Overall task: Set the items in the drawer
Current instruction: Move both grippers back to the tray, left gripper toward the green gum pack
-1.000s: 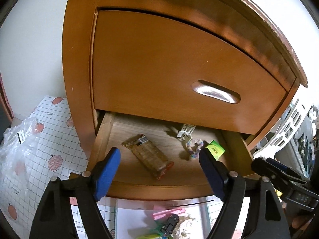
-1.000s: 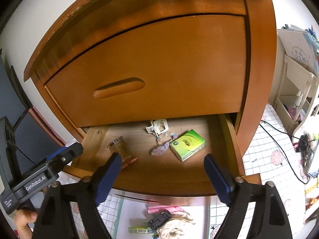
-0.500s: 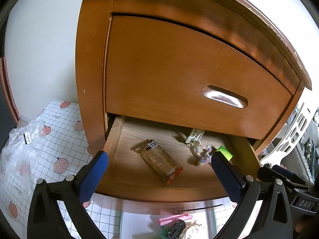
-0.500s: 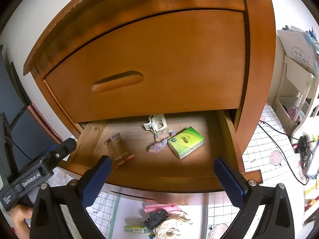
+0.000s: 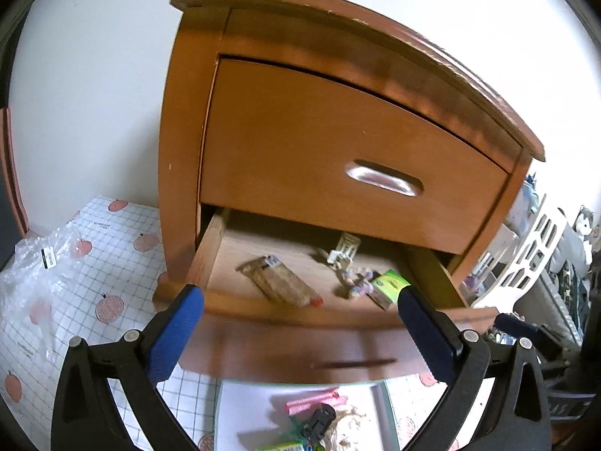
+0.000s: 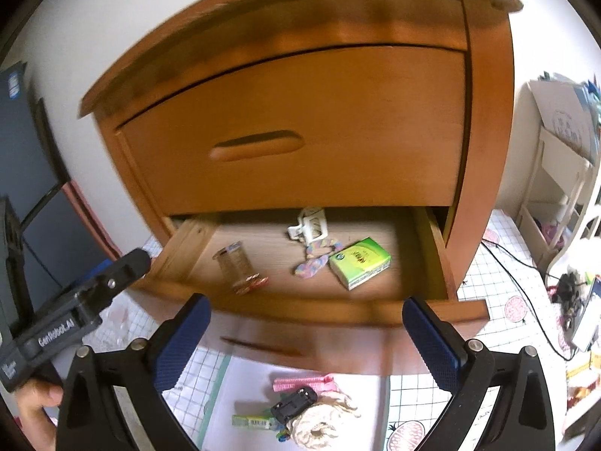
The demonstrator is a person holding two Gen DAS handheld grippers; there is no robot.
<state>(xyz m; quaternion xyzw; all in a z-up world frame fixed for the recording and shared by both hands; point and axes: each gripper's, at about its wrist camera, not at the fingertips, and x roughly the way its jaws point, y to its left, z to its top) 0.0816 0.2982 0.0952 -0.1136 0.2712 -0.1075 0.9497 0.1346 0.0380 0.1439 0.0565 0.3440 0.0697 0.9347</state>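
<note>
Both grippers, left [image 5: 298, 325] and right [image 6: 305, 332], had just spread fully, nothing between pads, presumably ready for another pick. Ahead lay the open drawer [image 6: 432, 251] holding the tissue pack [image 6: 360, 262]; below, remaining items [image 6: 300, 409] on the floor.

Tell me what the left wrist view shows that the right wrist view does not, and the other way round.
Only the left wrist view shows a clear plastic bag on the floor beside the cabinet, and the shiny upper drawer handle.

Only the right wrist view shows the left claw's black body with a hand holding it, and a black cable on the floor.

Both show the open lower drawer holding a green box, a white clip, a pastel band and a clear lighter, plus items left on the floor below.
</note>
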